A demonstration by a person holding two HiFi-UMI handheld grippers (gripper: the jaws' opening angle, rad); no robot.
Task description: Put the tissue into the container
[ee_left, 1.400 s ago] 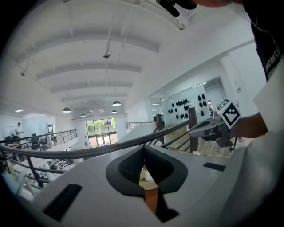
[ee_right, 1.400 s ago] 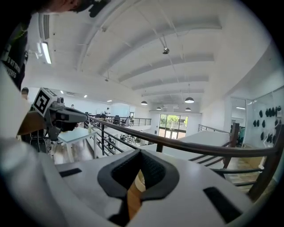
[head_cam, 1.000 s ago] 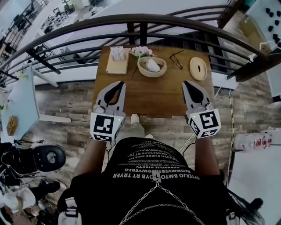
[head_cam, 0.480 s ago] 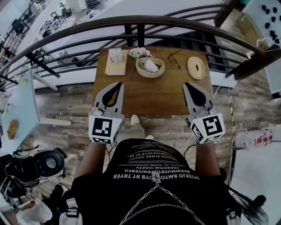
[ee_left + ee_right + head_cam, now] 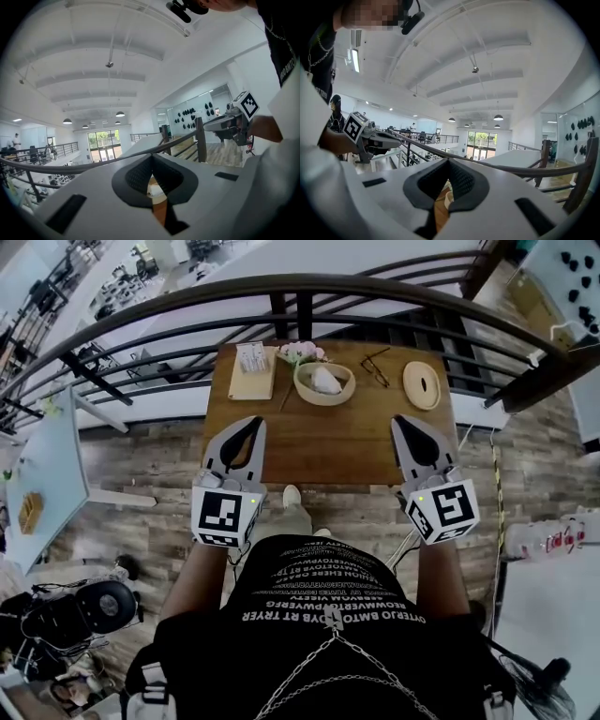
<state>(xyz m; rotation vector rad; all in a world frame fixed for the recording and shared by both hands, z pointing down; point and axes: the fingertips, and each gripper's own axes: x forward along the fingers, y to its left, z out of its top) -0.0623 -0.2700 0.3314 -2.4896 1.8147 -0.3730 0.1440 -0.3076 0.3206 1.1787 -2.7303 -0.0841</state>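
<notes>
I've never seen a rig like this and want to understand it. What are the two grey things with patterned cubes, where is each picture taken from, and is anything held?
There is no robot: a person holds a hand-operated gripper in each hand, the left gripper and the right gripper; the patterned cubes belong to them. One picture comes from a camera on the person's head, looking down; the other two from cameras riding on each gripper, looking along its jaws. Both grippers are shut and hold nothing. Ahead is a wooden table. At its far side are a bowl with a white tissue in it, pink flowers, glasses, a round wooden lid and a white pack on a board.
</notes>
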